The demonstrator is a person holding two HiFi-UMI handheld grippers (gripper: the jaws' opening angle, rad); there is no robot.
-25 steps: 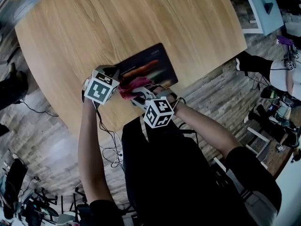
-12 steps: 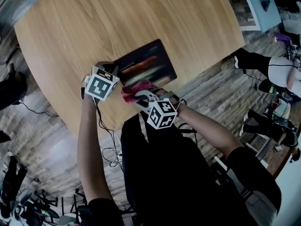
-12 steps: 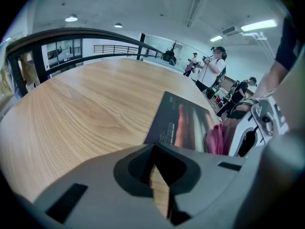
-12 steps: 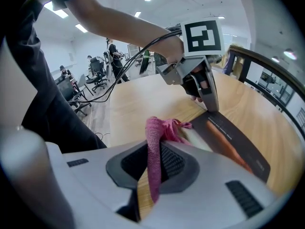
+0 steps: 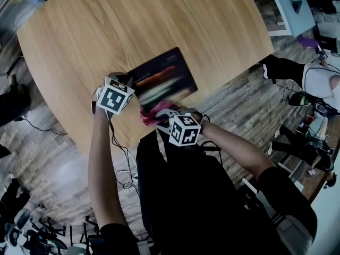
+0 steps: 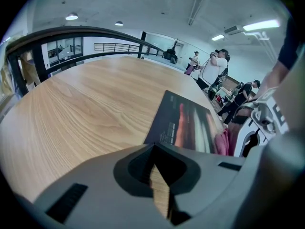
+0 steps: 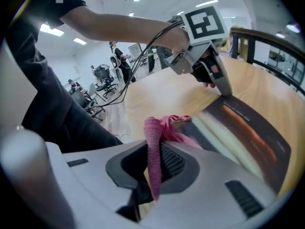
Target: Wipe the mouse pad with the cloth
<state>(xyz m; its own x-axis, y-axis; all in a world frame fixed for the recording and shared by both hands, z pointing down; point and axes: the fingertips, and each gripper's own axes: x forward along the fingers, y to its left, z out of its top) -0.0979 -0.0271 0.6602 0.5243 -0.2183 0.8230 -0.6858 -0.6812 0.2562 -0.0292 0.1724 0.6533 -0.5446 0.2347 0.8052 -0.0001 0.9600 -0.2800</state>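
A dark mouse pad point(image 5: 162, 80) with orange and pale streaks lies near the front edge of the round wooden table point(image 5: 95, 31). My left gripper point(image 5: 129, 82) is shut, and its tip rests on the pad's near-left corner; the right gripper view shows this left gripper point(image 7: 227, 92) too. My right gripper point(image 5: 159, 113) is shut on a pink cloth point(image 5: 152, 112), which hangs at the pad's near edge. The right gripper view has the cloth point(image 7: 153, 136) bunched between the jaws above the pad point(image 7: 248, 137). In the left gripper view the pad point(image 6: 188, 123) lies ahead and the cloth point(image 6: 222, 142) shows at its right.
The table's front edge point(image 5: 212, 92) runs just past the pad, with wood-plank floor beyond it. Cables point(image 5: 127, 177) lie on the floor by my legs. A person point(image 5: 313, 78) and a white table point(image 5: 292, 7) are off to the right. More people point(image 6: 212, 66) stand beyond the table's far side.
My right gripper has pulled the pink cloth back across the pad toward its near edge and my body. The left gripper has stayed on the pad's corner.
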